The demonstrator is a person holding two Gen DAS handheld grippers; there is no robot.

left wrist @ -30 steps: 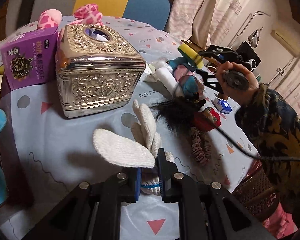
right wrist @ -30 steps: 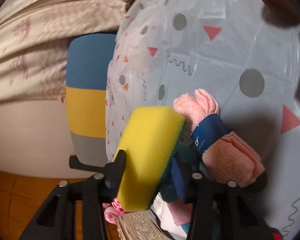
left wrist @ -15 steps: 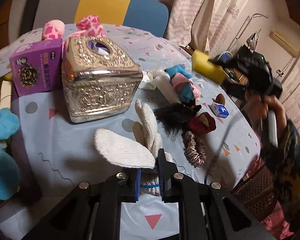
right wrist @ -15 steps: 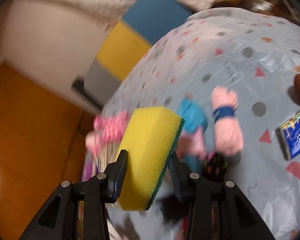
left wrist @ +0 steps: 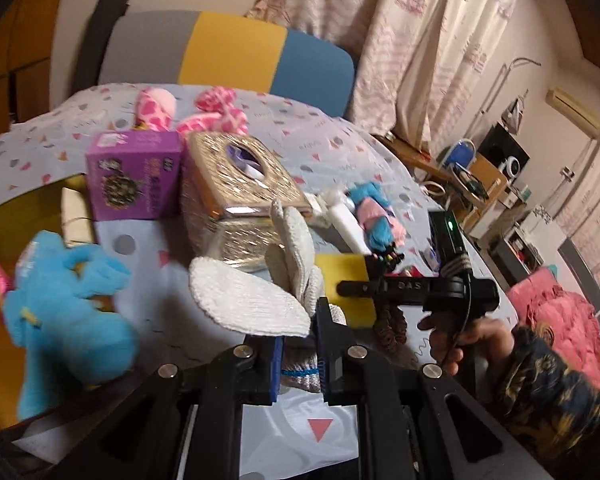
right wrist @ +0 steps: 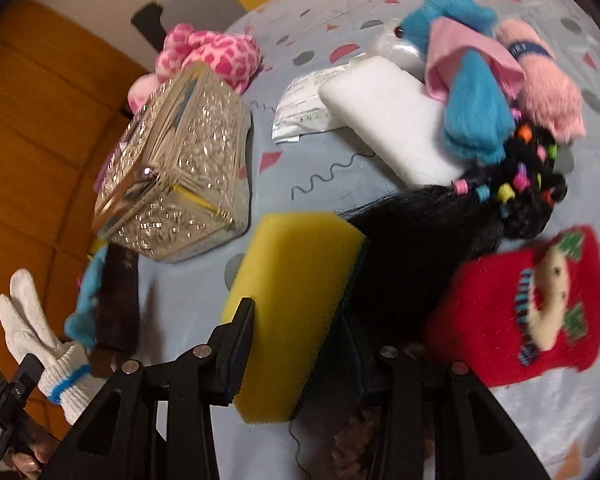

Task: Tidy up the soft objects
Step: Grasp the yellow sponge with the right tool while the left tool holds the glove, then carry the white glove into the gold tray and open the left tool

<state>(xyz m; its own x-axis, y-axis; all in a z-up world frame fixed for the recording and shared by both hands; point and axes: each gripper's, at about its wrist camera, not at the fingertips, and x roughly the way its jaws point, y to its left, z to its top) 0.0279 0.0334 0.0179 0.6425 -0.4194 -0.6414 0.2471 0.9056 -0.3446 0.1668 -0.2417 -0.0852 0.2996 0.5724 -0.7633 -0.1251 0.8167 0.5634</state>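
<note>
Patterned cloth on the table was crowded — left gripper clamped on a white knit glove, right gripper pinching a yellow sponge above it, both unplaced — so sorting looked barely begun.

Home living room, patterned curtains, wall air conditioner, plush toys

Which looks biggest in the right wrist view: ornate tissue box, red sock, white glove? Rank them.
1. ornate tissue box
2. red sock, though its nearness to the camera inflates it
3. white glove, clearly smallest, at the edge
</note>
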